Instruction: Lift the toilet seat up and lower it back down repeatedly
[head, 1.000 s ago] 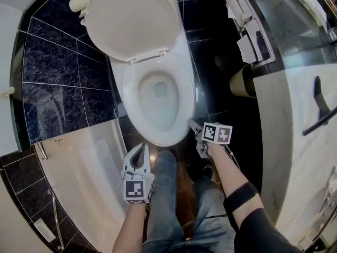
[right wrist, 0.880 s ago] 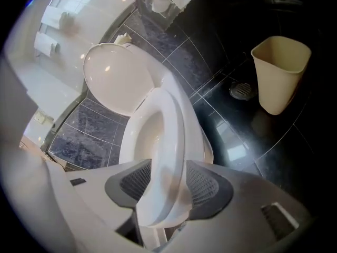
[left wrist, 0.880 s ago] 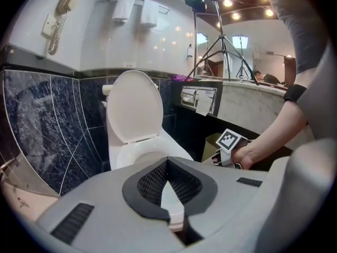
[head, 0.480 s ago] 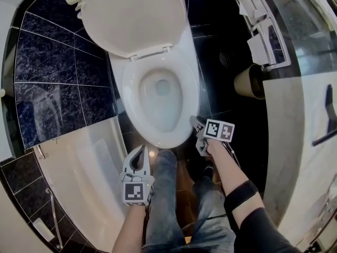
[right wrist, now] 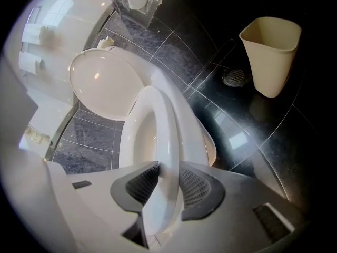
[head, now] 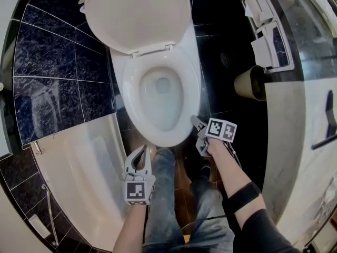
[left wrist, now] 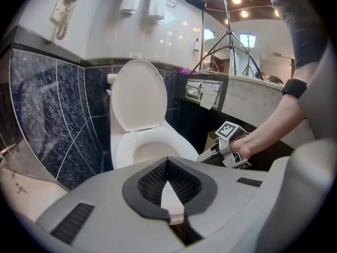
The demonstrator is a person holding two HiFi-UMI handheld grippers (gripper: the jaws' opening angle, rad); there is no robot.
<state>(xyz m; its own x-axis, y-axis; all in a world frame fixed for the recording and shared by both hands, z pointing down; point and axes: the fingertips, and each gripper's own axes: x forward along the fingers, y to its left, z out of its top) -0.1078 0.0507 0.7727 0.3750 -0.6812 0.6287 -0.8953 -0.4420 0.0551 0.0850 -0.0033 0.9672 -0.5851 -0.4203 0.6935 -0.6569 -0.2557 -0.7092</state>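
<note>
A cramped bathroom with a glossy black floor [head: 226, 94], dark blue marbled wall tiles [head: 58, 51], a white bathtub [head: 79, 178] on the left and a beige waste bin [head: 247, 82] right of the toilet. The toilet seat [head: 130, 96] lies flat on the bowl, as it did a second ago, with the lid [head: 138, 15] upright behind it. The right gripper [head: 196, 123] is at the seat's front right edge, where it was. Its jaws have just been closing and now pinch the rim. The left gripper [head: 143, 149] hangs before the bowl, jaws together.

The right gripper's [right wrist: 166, 186] jaws, wider apart a second ago, have just been closing and now pinch the toilet seat's [right wrist: 160, 120] front rim.
</note>
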